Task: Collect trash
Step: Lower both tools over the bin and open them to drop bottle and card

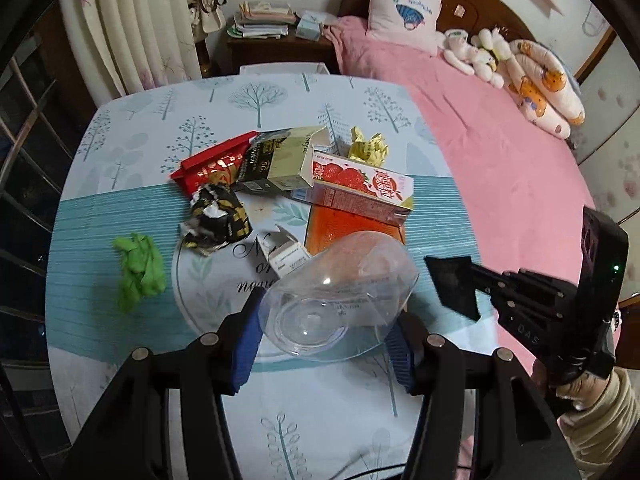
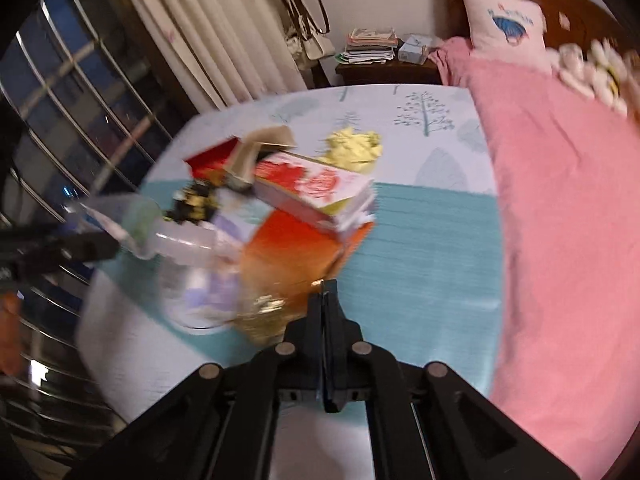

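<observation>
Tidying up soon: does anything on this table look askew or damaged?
The clear cup is tipped on its side in the left gripper. Behind it, the strawberry carton lies slanted across an orange packet, and an olive box gapes open.

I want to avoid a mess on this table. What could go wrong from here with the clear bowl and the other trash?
1. The left gripper holds the clear bowl tilted, between smooth walls; it might slip out.
2. The bowl hangs over the small white box and the orange packet, so a drop could scatter them.
3. The right gripper is shut beside the bowl's rim; the two could bump.
</observation>
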`<control>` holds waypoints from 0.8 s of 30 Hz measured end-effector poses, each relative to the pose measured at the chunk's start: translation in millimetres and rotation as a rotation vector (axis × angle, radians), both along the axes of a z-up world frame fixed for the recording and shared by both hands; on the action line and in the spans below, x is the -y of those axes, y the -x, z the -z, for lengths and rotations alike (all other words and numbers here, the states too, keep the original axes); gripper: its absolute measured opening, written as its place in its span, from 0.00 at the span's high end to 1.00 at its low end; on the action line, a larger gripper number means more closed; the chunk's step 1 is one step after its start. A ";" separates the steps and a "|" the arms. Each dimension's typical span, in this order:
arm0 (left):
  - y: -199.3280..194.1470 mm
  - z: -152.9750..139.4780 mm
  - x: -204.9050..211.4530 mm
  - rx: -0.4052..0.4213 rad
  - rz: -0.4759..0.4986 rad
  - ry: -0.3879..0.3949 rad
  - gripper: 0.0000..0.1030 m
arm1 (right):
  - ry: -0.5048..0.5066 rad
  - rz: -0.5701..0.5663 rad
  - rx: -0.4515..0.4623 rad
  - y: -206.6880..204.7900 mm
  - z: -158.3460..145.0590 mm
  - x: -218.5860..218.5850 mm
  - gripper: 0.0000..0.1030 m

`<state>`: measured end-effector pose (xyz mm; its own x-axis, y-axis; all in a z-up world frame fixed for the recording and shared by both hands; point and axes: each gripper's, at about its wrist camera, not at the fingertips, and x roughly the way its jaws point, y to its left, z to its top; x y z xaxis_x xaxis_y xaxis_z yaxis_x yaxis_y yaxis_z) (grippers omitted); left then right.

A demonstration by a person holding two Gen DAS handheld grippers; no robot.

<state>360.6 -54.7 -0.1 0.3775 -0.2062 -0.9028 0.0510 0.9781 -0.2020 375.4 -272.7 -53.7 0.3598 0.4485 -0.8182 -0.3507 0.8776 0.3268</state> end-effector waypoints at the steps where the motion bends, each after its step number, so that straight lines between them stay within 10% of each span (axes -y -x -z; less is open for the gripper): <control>1: 6.0 -3.3 -2.3 0.007 0.000 0.004 0.48 | -0.021 0.006 -0.007 7.2 -4.1 -1.6 0.99; 24: 249.5 -28.0 -114.0 0.091 0.148 0.084 0.48 | -0.128 0.190 -0.013 266.9 -60.6 -102.5 0.99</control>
<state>111.1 59.3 27.9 0.4165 -0.3386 -0.8437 0.2146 0.9384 -0.2707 108.5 -170.3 6.9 0.4375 0.4742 -0.7641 -0.1779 0.8785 0.4433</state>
